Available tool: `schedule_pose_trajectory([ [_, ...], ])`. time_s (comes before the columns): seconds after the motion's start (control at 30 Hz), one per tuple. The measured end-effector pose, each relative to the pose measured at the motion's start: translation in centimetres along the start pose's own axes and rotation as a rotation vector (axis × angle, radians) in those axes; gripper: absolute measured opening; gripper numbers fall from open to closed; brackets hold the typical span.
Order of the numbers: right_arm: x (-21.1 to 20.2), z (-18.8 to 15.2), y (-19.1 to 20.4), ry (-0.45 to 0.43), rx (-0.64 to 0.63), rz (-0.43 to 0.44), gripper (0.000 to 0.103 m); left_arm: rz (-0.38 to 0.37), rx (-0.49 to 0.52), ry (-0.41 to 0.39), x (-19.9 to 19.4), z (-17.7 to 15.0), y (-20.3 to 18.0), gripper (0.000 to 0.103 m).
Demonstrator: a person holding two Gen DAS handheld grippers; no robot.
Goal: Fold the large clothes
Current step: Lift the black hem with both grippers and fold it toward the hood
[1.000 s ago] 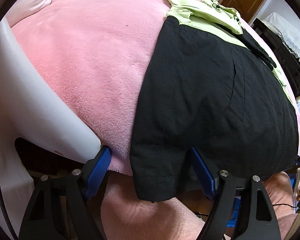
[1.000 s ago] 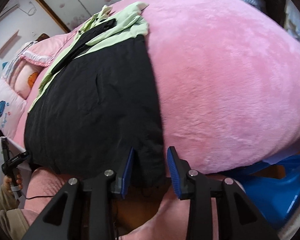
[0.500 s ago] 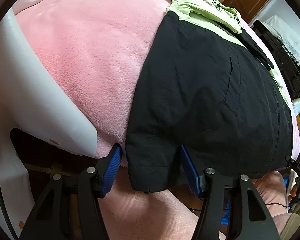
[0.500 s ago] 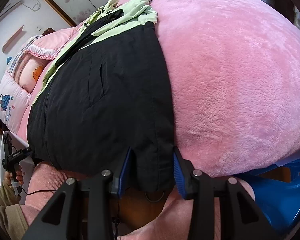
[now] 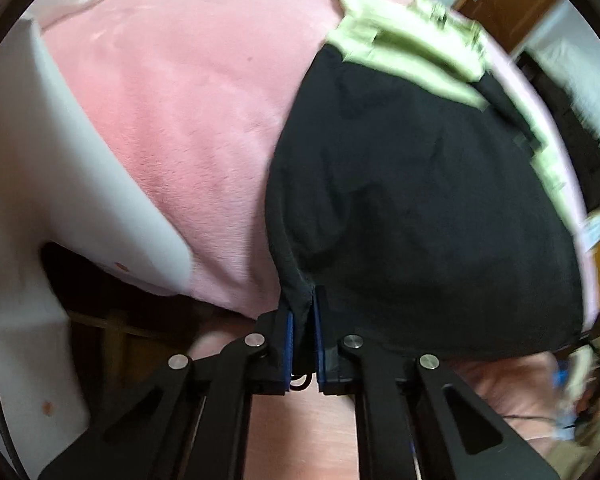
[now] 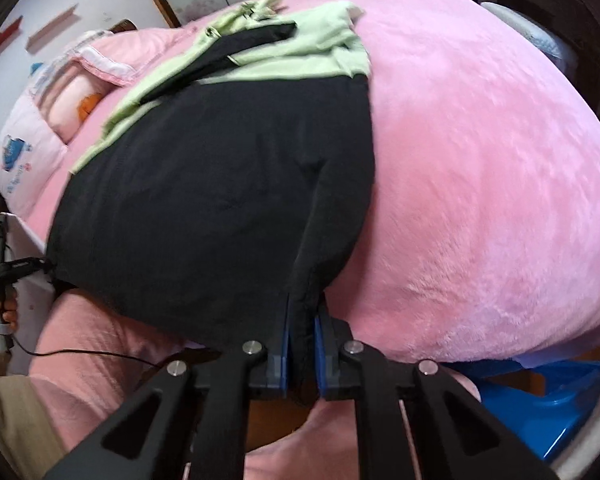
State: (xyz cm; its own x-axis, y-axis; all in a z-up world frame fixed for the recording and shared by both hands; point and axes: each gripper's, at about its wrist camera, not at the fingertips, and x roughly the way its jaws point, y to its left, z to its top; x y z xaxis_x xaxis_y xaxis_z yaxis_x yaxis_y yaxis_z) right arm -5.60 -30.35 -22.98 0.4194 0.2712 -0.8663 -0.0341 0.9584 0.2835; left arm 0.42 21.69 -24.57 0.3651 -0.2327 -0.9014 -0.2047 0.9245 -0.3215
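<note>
Fabric of the large black jacket with pale green collar and lining (image 5: 411, 208) looks like a soft, thin woven shell: light for its size, limp, and likely a little slick, so it should drape and slide rather than hold a crease. It lies spread flat on the fluffy pink fleece blanket (image 5: 188, 120) that covers the bed, its hem hanging over the near edge and its green collar end at the far side.

The hem corners look like the sensible places to take hold, and both are taken. The left gripper (image 5: 303, 320) has just been closing its jaws, and the blue pads now pinch the bunched hem at the jacket's left corner. The right gripper (image 6: 301, 328) has likewise just closed, its jaws narrow and clamped on a gathered fold of hem (image 6: 303, 292) at the right corner. With so thin a cloth a shallow pinch could slip, and the fleece may drag at the fabric during a lift.

The pale pink pillow with a blue cartoon print (image 6: 20, 156) at the head of the bed bears some small script, too blurred to read. No brand or label shows on the jacket.
</note>
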Motion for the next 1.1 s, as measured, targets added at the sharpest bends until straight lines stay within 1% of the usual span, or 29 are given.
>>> schedule_pose_trajectory([
  [0.13,-2.1,1.4,0.5,-0.045,0.007,0.084,0.008,-0.136,-0.096,-0.046,-1.9,0.5,0.4,0.005],
  [0.23,-3.9,2.8,0.9,-0.101,0.036,0.162,0.007,-0.224,-0.155,-0.1,-3.9,0.9,0.4,0.005],
  [0.3,-5.3,4.2,1.2,-0.162,0.063,0.226,0.007,-0.279,-0.205,-0.149,-5.2,1.6,0.4,0.005],
  [0.37,-6.6,5.6,1.4,-0.22,0.086,0.27,0.007,-0.326,-0.245,-0.198,-6.5,2.7,0.4,0.005],
  [0.43,-7.8,6.9,1.6,-0.27,0.099,0.302,0.007,-0.35,-0.257,-0.243,-7.8,4.3,0.0,0.005],
  [0.47,-8.6,8.0,1.7,-0.303,0.107,0.321,0.007,-0.355,-0.257,-0.273,-8.7,5.5,-0.5,0.004],
  [0.53,-9.4,9.6,1.8,-0.34,0.115,0.343,0.007,-0.362,-0.258,-0.314,-10.0,7.4,-1.2,0.004],
  [0.63,-10.4,12.4,1.9,-0.397,0.129,0.353,0.007,-0.362,-0.27,-0.376,-11.4,10.4,-2.0,0.002],
  [0.67,-10.5,13.2,1.8,-0.409,0.137,0.36,0.007,-0.362,-0.274,-0.391,-11.8,11.1,-2.0,0.0],
  [0.77,-10.4,15.1,1.5,-0.429,0.151,0.366,0.007,-0.368,-0.3,-0.436,-12.5,13.8,-2.9,0.0],
  [0.83,-9.8,16.4,1.7,-0.423,0.153,0.355,0.007,-0.353,-0.3,-0.443,-12.6,15.3,-3.0,0.0],
  [0.9,-9.3,17.6,2.3,-0.417,0.129,0.342,0.007,-0.312,-0.278,-0.446,-12.3,16.9,-3.5,0.0],
  [0.93,-9.1,17.9,2.7,-0.417,0.112,0.326,0.007,-0.276,-0.26,-0.448,-12.0,17.7,-3.8,0.0],
  [1.03,-7.9,18.9,3.6,-0.395,0.082,0.319,0.007,-0.244,-0.242,-0.405,-10.9,18.1,-3.1,0.0],
  [1.1,-7.1,19.3,4.2,-0.384,0.065,0.311,0.007,-0.182,-0.183,-0.373,-9.8,17.8,-2.9,0.0],
])
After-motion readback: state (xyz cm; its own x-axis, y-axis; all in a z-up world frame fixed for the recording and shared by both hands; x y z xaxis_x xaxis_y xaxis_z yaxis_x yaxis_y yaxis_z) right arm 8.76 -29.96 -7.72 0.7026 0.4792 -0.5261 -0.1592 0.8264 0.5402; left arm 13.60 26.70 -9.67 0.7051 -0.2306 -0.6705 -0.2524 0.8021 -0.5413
